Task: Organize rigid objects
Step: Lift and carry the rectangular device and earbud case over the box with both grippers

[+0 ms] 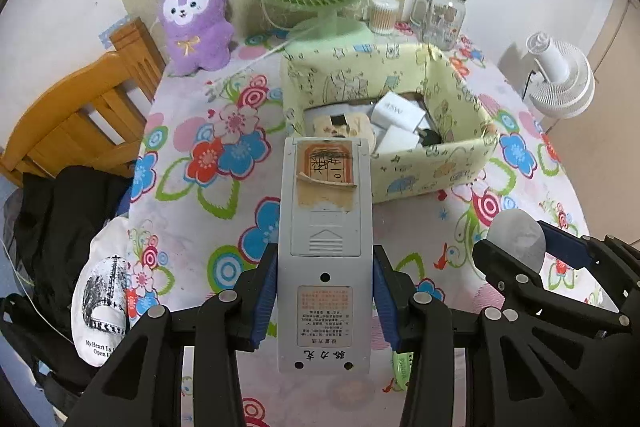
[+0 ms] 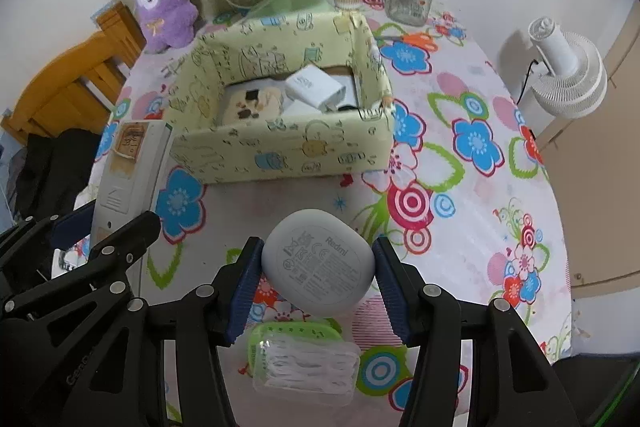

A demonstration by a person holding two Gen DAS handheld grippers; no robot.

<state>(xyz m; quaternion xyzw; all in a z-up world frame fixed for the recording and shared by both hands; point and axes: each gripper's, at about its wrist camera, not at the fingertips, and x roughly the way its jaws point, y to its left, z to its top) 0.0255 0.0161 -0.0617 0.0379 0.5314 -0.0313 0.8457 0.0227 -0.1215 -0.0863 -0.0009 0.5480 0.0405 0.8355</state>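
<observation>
Floss-pick case (image 2: pixel 304 361) below claw (image 2: pixel 318 273), box (image 2: pixel 280 147) ahead

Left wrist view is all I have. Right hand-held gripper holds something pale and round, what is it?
Observer: A grey Redmi earbud case, pinched between the right hand-held gripper's blue pads, printed underside facing the camera.
Operator: Anything under it?
Observer: A green-lidded clear box of floss picks lies on the floral tablecloth.
Operator: Space in the box?
Observer: The yellow storage box shows a white charger and a beige item; its near-left part is hidden.
</observation>
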